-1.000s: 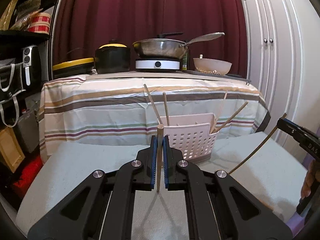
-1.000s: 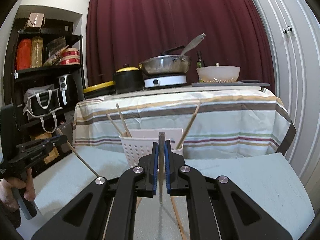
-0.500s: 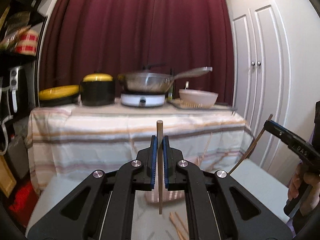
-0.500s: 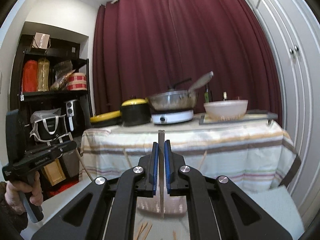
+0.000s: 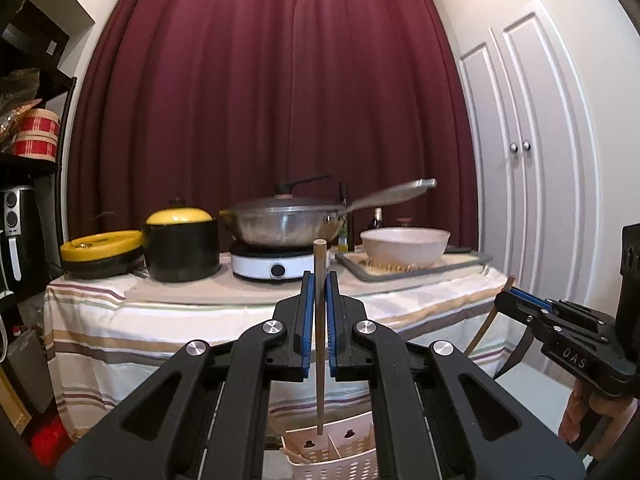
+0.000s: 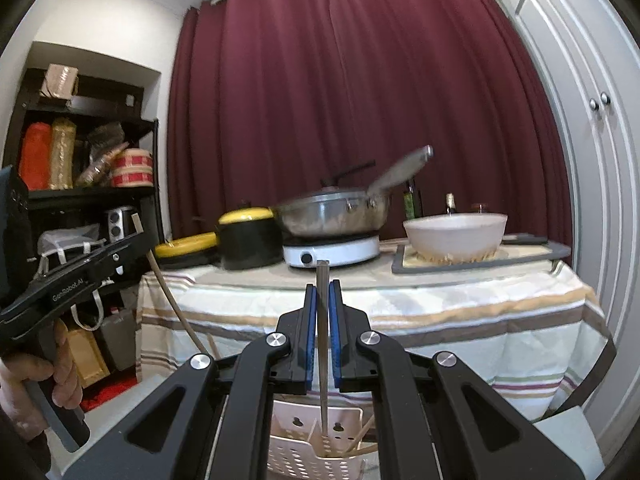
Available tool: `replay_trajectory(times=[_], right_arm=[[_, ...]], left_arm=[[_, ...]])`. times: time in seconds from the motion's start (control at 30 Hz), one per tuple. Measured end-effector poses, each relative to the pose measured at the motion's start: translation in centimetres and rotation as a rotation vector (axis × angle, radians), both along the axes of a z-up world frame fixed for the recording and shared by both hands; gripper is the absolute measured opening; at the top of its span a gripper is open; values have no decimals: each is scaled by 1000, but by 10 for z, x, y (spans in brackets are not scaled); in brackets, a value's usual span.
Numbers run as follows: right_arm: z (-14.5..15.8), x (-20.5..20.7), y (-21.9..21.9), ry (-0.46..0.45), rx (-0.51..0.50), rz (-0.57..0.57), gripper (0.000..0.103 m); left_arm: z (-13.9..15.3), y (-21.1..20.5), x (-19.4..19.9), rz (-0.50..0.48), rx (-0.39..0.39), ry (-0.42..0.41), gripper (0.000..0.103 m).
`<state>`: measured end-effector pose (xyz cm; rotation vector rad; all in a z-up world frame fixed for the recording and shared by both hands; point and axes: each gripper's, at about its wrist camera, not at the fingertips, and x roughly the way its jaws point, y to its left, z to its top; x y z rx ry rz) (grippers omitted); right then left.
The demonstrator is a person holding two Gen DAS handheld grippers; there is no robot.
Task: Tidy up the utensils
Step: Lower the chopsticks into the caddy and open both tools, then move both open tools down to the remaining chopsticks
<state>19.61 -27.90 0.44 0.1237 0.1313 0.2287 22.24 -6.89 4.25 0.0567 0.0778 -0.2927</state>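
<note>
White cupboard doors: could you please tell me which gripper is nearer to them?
Right. The right gripper sits toward the cupboard doors; the left gripper is beside it, toward the shelf.

Two tongs (image 5: 318,320), two held chopsticks (image 5: 320,340), one basket (image 5: 340,452).

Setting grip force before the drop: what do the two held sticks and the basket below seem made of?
Left gripper stick: likely bare wood or bamboo, with a pale tan matte round shaft. Right gripper stick: greyer, square-ended, possibly dark wood or metal; unclear. Basket: white moulded plastic, perforated walls, slight sheen.
</note>
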Motion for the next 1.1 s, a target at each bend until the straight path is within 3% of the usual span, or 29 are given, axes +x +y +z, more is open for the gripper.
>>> replay_trajectory(times=[0.37,0.43,0.47,0.5,0.57,0.63,0.8,0.97,1.1], right_arm=[[-58,35,11,137,-29,12,7],[-61,36,11,150,-24,15,9],[-62,34,11,149,-19,15,14],[-61,33,10,149,-16,15,18],[-58,28,9,137,-10,11,36],[-52,20,9,115,-14,3,41],[-43,-7,4,85,-18,4,43],[-50,-42,-4,91,-23,-6,43],[-69,-68,-8,123,-48,-32,43]], left_arm=[[-77,-7,38,37,38,135,8],[-83,-7,41,40,42,146,23],[-84,-6,40,40,40,153,45],[-85,-6,39,41,27,155,56],[-83,-4,34,31,4,157,57],[-80,-5,27,29,3,148,64],[-73,-1,0,12,-13,129,78],[-81,4,-32,8,-23,151,80],[-108,10,-60,18,-19,212,80]])
